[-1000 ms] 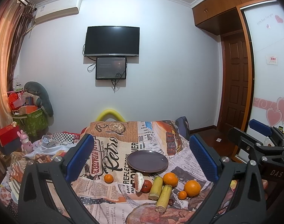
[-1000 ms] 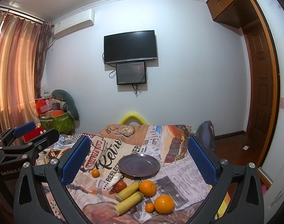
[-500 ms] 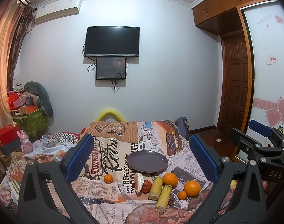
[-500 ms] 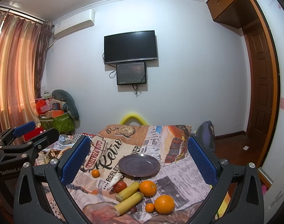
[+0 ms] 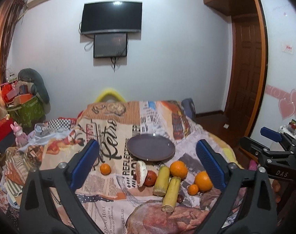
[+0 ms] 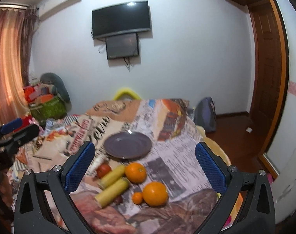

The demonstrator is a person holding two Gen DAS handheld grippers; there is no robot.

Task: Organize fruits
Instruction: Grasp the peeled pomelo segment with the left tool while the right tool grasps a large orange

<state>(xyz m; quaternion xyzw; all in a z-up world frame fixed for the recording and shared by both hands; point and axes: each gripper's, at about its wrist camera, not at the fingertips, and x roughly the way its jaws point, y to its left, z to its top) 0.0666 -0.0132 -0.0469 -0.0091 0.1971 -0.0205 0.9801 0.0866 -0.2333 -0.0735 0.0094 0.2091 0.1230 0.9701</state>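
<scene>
Left tongs [image 5: 148, 163] and right tongs [image 6: 145, 166] each stood wide apart with nothing between the blue pads, hovering above the fruit; the jaws of both had just been closing slightly from their widest. The surface, draped in a newspaper-print cloth [image 5: 112, 128], carried a round, dark purple plate [image 5: 151, 149] near its middle. Just in front of the plate lay the fruit. Two short yellow-green cane pieces [image 5: 168, 183] lay side by side, touching. A red apple [image 5: 150, 177] rested at their left, with a pale cut fruit slice [image 5: 141, 173] leaning against it. A large orange [image 5: 178, 168] sat just beside the upper cane piece, on its right. A second large orange [image 5: 203, 181] lay further right, with a small tangerine [image 5: 193, 189] touching it. A small dark round fruit [image 5: 179, 198] sat beside the lower cane piece. Another small tangerine [image 5: 105, 169] lay alone to the left, well apart from the group. In the right wrist view the scene appeared blurred. No fruit lay on the plate.
</scene>
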